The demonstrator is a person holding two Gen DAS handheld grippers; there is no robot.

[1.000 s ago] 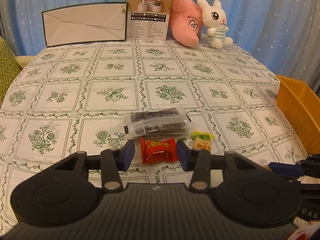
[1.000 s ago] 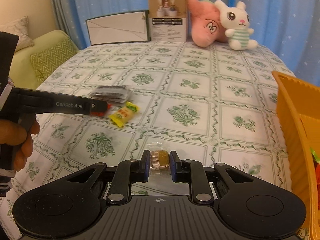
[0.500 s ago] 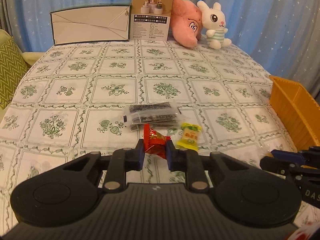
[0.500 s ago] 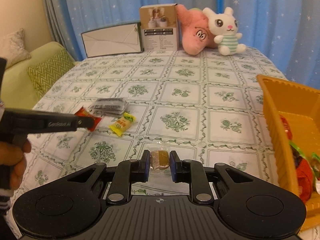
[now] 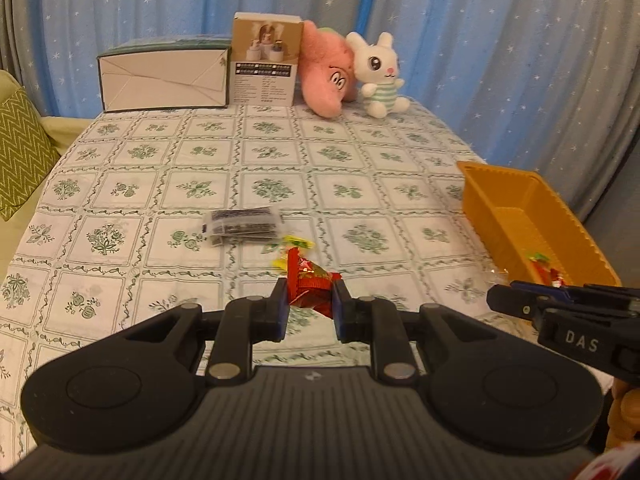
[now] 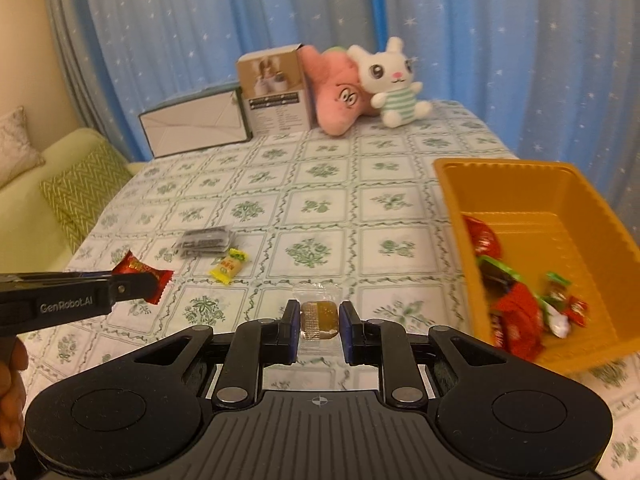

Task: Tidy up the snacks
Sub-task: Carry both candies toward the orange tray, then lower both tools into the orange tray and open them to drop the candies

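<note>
Red foil fills the gap of the left gripper (image 5: 308,304), whose jaws are closed tight on a red-wrapped candy (image 5: 310,286), held clear above the surface (image 5: 120,200). Just beyond those jaws a yellow candy (image 6: 229,267) lies on the green-patterned cloth, and farther ahead of them rests a clear packet of dark snacks (image 5: 242,226). To the right of the left jaws the orange basket (image 5: 552,216) stands near the surface's edge, with a few wrapped snacks showing at its near end. The right gripper (image 6: 320,322) has its jaws closed on a clear-wrapped amber candy (image 6: 319,319), pinched between the blue pads and lifted off the cloth. Right of these jaws the basket's inside holds a pile of red and green wrapped snacks (image 6: 520,300). Left of them, the left gripper's tip reaches in with its red candy. Far ahead of both jaws stand two boxes (image 5: 164,76), a pink plush (image 5: 326,80) and a white rabbit plush (image 5: 380,76) before blue starred curtains.
</note>
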